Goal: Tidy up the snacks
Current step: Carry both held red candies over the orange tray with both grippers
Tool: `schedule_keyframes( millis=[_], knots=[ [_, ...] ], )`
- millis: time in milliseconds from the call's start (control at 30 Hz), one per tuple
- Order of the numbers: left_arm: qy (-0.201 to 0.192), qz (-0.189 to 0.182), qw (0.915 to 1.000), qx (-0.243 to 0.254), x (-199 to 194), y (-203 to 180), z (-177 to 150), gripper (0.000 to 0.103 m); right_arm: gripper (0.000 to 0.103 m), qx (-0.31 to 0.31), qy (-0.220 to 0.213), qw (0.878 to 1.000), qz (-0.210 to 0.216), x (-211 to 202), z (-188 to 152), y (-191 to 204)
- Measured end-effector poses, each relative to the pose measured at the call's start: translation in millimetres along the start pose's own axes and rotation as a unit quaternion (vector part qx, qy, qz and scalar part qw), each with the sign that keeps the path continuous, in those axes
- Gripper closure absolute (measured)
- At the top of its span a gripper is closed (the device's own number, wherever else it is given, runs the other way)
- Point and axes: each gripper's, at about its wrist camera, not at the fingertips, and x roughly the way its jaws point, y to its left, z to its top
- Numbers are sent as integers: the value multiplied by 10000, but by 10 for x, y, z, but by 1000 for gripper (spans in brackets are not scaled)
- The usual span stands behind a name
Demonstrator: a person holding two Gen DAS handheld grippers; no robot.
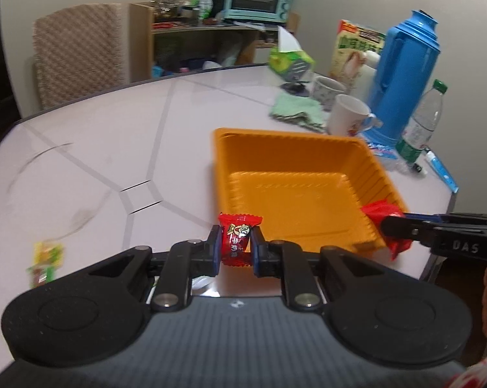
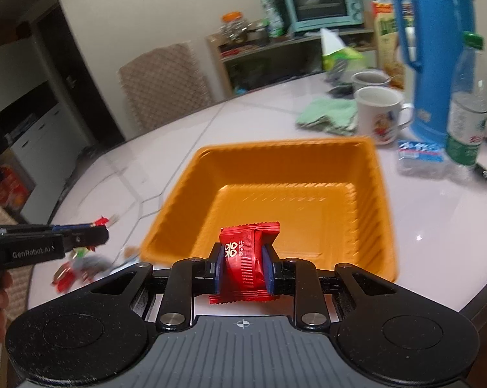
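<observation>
Orange tray [image 2: 377, 200] sits bare on the pale glossy table [image 1: 98, 135]; each gripper brings 1 sweet to drop in. Left gripper [image 1: 235, 247] pinches a red candy [image 1: 238, 239], right gripper [image 2: 242, 266] a red packet [image 2: 245, 258], both near its front rim; loose sweets [image 2: 78, 266] wait beside, kitchen clutter behind

Between the left jaws sits a glossy, crinkled foil candy [image 1: 238, 241]; the right jaws pinch a shiny red packet [image 2: 245, 263] with crimped ends. Ahead of both lies a matt orange plastic tray [image 1: 366, 161] with ribbed walls, on a smooth, glossy pale table [image 1: 114, 129]. Beyond it are a soft green cloth [image 1: 296, 110], glazed mugs [image 1: 348, 114] and a blue plastic flask [image 1: 405, 74].
</observation>
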Motion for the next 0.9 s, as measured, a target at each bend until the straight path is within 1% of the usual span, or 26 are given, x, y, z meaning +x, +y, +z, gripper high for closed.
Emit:
schedule_keyframes(
  millis=[100, 200, 300, 533, 733, 767, 867, 900],
  knots=[
    [61, -151, 9999, 29, 215, -204, 80, 87, 78, 51, -45, 9999, -80, 55, 83, -129],
    [253, -297, 9992, 108, 465, -370, 139, 87, 78, 108, -59, 9998, -134, 137, 149, -258],
    [439, -356, 9983, 143, 680, -476, 163, 87, 78, 128, -7, 9998, -176, 236, 164, -361],
    [700, -294, 9970, 154, 1001, -616, 190, 86, 78, 246, 170, 9994, -187, 409, 128, -509],
    [761, -249, 9967, 147, 1112, -707, 219, 85, 78, 341, 222, 9990, -167, 462, 143, -615],
    [783, -258, 9965, 151, 1124, -718, 218, 83, 78, 347, 225, 9990, -161, 465, 145, -628],
    [841, -255, 9961, 94, 1141, -719, 213, 69, 78, 366, 237, 9990, -136, 485, 153, -661],
    [843, -222, 9962, 85, 1142, -721, 214, 69, 78, 368, 237, 9990, -129, 489, 152, -670]
  ],
)
